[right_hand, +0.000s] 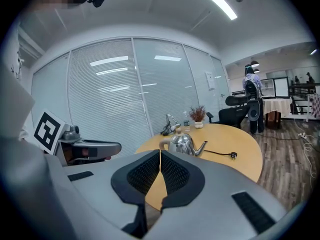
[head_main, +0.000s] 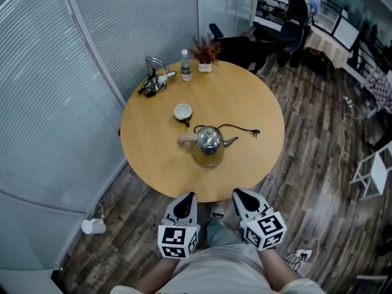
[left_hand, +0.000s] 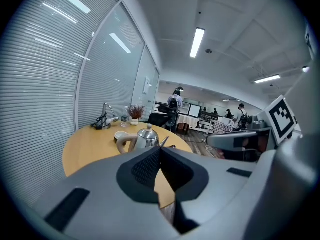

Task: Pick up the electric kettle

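Observation:
A silver electric kettle (head_main: 209,141) with a pale handle and a glass base stands near the middle of the round wooden table (head_main: 257,97); its black cord and plug (head_main: 256,132) trail to the right. The kettle (left_hand: 146,137) shows ahead in the left gripper view, and the kettle (right_hand: 182,143) also ahead in the right gripper view. My left gripper (head_main: 187,202) and right gripper (head_main: 241,198) hang side by side just short of the table's near edge, both shut and empty, well apart from the kettle.
A white cup (head_main: 182,111) sits just beyond the kettle. At the table's far side stand a water bottle (head_main: 186,65), a small potted plant (head_main: 205,54) and a metal stand with cables (head_main: 154,78). Glass blinds run along the left; office chairs (head_main: 294,23) stand beyond.

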Tool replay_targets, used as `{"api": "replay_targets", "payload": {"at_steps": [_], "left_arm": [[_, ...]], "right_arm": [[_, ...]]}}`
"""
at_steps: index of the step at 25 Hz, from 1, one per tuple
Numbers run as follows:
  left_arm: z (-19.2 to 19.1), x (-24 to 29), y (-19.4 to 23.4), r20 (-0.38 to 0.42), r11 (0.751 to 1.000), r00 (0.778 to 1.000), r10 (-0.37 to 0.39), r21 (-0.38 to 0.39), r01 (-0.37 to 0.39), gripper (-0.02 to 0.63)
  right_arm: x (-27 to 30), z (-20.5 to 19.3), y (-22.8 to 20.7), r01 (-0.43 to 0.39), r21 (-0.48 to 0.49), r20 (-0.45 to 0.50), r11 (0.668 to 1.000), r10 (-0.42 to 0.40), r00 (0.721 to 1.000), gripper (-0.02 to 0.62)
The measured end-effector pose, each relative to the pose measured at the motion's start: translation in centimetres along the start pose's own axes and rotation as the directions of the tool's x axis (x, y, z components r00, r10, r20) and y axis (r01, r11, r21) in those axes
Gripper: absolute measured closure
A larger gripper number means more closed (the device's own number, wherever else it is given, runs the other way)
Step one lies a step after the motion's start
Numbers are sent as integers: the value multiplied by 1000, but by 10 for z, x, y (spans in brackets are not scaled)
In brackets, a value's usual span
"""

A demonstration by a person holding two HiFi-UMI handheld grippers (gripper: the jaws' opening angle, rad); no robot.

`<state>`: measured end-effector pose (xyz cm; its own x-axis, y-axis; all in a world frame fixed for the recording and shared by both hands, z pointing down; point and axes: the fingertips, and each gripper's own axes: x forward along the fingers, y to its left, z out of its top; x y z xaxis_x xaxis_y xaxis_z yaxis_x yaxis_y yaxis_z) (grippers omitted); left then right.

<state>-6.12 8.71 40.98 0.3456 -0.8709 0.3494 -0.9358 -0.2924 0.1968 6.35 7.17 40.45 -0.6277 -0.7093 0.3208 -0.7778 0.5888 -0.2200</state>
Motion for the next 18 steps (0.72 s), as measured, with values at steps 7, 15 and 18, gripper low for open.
{"api": "replay_targets", "payload": {"at_steps": [7,15,18], "left_arm": [[22,56,14,9,1000,1000,10,-16,-10,603],[42,99,28,31,998,998,54,-27,-53,603],[48,110,28,30,998,998,62,-26,-62,603]], "right_arm": [[41,22,-41,-7,2,-14,1000,7,1000,563],[76,41,-79,-35,-5,-15,999,35,999,563],[83,48,-86,-52,-8,-21,999,52,998,563]]}}
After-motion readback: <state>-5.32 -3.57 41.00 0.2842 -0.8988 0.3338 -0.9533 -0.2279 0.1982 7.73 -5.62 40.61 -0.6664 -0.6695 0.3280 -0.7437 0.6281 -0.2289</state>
